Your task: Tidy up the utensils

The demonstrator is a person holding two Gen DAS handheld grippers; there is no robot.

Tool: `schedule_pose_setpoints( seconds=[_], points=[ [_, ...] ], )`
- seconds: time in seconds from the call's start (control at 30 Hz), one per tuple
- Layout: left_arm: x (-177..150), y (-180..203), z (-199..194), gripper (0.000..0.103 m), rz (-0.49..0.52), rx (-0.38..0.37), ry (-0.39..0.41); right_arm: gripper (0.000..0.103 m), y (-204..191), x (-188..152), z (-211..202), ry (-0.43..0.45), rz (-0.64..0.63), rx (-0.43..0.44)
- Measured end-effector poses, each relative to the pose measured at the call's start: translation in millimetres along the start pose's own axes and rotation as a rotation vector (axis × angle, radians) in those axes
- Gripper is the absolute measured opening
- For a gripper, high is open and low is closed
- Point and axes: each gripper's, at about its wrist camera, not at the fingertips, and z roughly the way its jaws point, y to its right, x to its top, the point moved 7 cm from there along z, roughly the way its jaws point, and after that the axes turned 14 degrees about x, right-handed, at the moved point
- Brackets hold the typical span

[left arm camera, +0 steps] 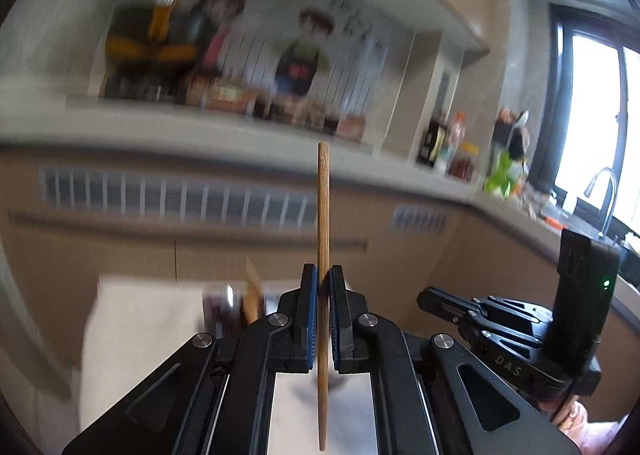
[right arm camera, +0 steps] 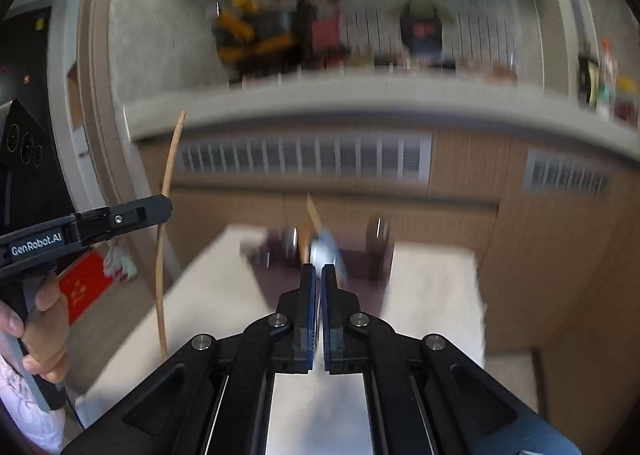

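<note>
The left gripper (left arm camera: 323, 275) is closed on a single wooden chopstick (left arm camera: 322, 223), which is clamped upright between the blue pads (left arm camera: 311, 319), its ends projecting above and below the jaws. The right gripper (right arm camera: 317, 275) is seen with its jaws drawn nearly together, nothing visibly held between them. A white-covered table (right arm camera: 432, 287) lies below both grippers. At its far edge, a dark utensil holder (right arm camera: 360, 255) is seen, blurred, with utensils inside. Beyond, a grey countertop (right arm camera: 360, 103) over wood-tone cabinets (right arm camera: 468, 175) is visible.
</note>
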Motion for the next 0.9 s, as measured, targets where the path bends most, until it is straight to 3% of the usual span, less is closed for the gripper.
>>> schedule_pose_setpoints(
  seconds=[0.13,0.27,0.43,0.5,0.57,0.63,0.7,0.9],
  points=[
    [53,6,16,0.006,0.018,0.024,0.105,0.002,6,71,2,0.107,-0.073,-0.042],
    [56,-7,43,0.006,-0.016,0.038,0.070,0.002,15,75,21,0.060,-0.080,-0.029],
    [13,-24,58,0.006,-0.026,0.048,-0.025,0.002,32,18,42,-0.103,-0.085,-0.018],
    [-10,-29,64,0.006,-0.030,0.046,-0.075,0.002,34,-13,50,-0.184,-0.093,0.029],
    [-31,-29,64,0.006,-0.041,0.043,-0.111,0.013,32,-45,61,-0.295,-0.089,0.134],
    [-48,-31,64,0.006,-0.045,0.040,-0.147,0.046,30,-77,73,-0.407,-0.091,0.242],
    [-66,-34,62,0.006,-0.061,0.041,-0.177,0.066,29,-106,84,-0.509,-0.118,0.326],
    [-98,-46,52,0.006,-0.108,0.075,-0.220,0.066,41,-164,122,-0.715,-0.230,0.406]
  ],
)
